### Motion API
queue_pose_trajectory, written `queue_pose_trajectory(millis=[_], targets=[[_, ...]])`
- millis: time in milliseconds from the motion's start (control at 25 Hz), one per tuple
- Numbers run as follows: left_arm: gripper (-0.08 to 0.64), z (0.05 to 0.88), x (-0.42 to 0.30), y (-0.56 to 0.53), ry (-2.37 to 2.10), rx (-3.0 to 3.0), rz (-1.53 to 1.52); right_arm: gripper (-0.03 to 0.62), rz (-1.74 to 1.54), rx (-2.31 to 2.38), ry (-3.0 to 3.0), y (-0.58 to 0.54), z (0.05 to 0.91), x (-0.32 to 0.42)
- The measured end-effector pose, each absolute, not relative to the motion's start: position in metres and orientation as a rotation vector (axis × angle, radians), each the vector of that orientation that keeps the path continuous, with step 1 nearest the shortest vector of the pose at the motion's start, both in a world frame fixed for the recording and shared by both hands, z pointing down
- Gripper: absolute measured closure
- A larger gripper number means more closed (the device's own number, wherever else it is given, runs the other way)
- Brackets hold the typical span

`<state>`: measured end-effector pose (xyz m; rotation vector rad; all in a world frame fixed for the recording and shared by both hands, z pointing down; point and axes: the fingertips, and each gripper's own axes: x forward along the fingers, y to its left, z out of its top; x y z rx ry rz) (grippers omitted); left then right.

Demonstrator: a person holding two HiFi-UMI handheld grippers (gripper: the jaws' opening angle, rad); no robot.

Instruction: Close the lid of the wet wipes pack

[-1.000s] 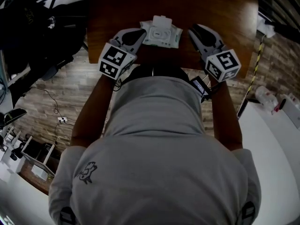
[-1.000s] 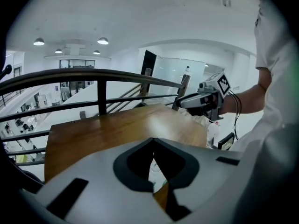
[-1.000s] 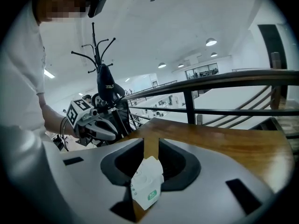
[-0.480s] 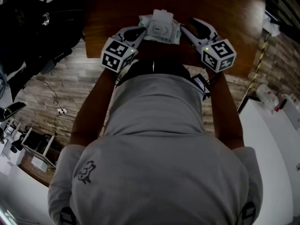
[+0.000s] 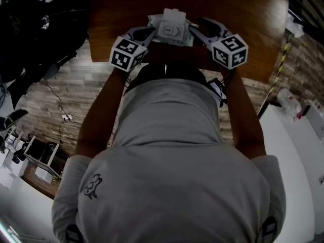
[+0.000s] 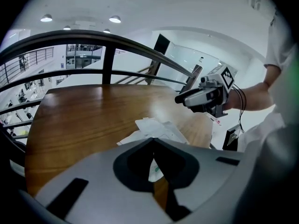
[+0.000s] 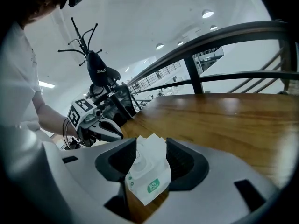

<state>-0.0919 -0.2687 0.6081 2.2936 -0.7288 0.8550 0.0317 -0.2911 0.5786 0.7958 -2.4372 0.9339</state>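
Crosswise on the wooden counter (image 5: 243, 14) lies the wet wipes pack (image 5: 171, 33), long axis left to right, its lid (image 5: 173, 15) flipped up toward the far side. My left hand-held gripper (image 5: 150, 33) is pressed together at its left end. My right hand-held gripper (image 5: 195, 30), jaws just opening, straddles the right end unpinched. Both have closed in since a second ago. My shirt (image 5: 167, 151) hides the counter's near edge.

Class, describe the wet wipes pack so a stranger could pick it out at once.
Find the dark wooden table. Near its edge closest to the person lies the wet wipes pack. It is the only soft white packet there, with a green label and its lid open.
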Motion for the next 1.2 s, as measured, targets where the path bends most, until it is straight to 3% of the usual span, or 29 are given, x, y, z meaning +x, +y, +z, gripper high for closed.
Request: queue_pose_trajectory(millis=[1200], targets=[[0.548, 0.672, -0.098, -0.277, -0.627, 2.172, 0.962, 0.393, 1.042, 0.599, -2.333, -0.317, 0.653, 0.005]])
